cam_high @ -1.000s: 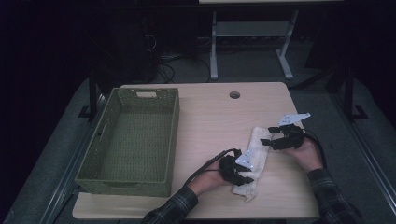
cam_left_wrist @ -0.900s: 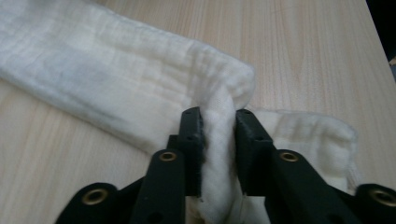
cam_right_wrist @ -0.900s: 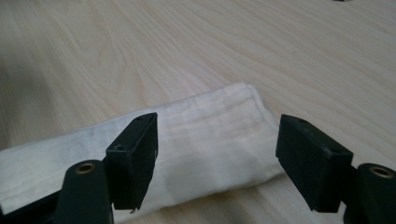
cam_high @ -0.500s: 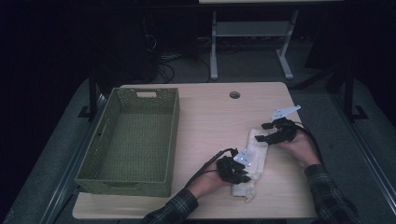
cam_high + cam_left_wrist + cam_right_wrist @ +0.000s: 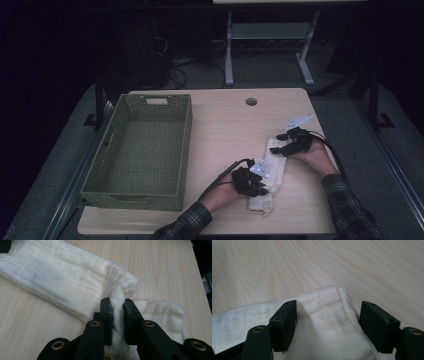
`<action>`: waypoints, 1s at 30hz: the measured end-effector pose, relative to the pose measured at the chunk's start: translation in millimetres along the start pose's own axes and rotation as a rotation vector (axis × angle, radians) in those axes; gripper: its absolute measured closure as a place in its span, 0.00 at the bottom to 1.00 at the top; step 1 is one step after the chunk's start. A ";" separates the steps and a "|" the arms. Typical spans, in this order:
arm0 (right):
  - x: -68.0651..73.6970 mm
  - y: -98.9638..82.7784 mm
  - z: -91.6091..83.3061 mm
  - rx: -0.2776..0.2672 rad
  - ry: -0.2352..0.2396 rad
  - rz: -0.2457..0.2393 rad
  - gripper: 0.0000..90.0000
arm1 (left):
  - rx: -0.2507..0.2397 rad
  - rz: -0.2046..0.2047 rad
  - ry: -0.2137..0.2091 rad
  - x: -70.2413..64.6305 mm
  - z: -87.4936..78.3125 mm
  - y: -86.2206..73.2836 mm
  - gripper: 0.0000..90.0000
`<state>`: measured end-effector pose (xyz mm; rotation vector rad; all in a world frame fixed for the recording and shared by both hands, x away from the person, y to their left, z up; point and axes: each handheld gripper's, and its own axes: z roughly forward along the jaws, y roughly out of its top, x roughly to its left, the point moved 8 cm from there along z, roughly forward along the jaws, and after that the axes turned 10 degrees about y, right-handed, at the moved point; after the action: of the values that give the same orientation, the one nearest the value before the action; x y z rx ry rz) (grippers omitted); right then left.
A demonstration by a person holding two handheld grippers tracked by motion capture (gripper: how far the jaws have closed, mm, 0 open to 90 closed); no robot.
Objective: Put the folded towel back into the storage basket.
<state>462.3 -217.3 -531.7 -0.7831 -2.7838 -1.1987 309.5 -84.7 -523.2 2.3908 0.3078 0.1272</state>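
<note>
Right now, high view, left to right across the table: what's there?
Green woven basket → left gripper, shut on the white cloth → right gripper, jaws open over the cloth's far end.

The room is dim and its far part almost black; only the counter gets soft light. Both gripper views are bright (the nearest black fingers slightly blurred).

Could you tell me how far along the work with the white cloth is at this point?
Done: the left gripper has just closed on a pinched ridge of the white cloth. In hand: the right gripper straddles the cloth's far end, jaws open, not yet gripping. Left: close it there, then lift or fold; the cloth lies long and flat on the table, and the green basket holds nothing.
</note>
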 end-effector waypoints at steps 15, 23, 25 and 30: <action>13.2 -1.3 -5.0 0.022 0.079 -0.028 0.85 | -0.024 -0.015 -0.007 1.1 -1.3 2.1 0.90; 18.2 14.0 -12.7 -0.013 0.097 -0.035 0.86 | -0.093 -0.047 -0.018 2.4 -22.0 15.3 0.90; 18.9 18.8 -14.1 -0.023 0.095 -0.041 0.86 | -0.099 -0.051 -0.012 4.1 -27.4 16.6 0.90; 21.3 34.6 -16.3 -0.054 0.116 -0.048 0.86 | -0.121 -0.069 0.007 8.3 -45.7 21.6 0.90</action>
<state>456.3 -199.0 -492.4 -0.6316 -2.7017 -1.2877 313.5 -68.5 -474.8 2.2575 0.3747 0.1192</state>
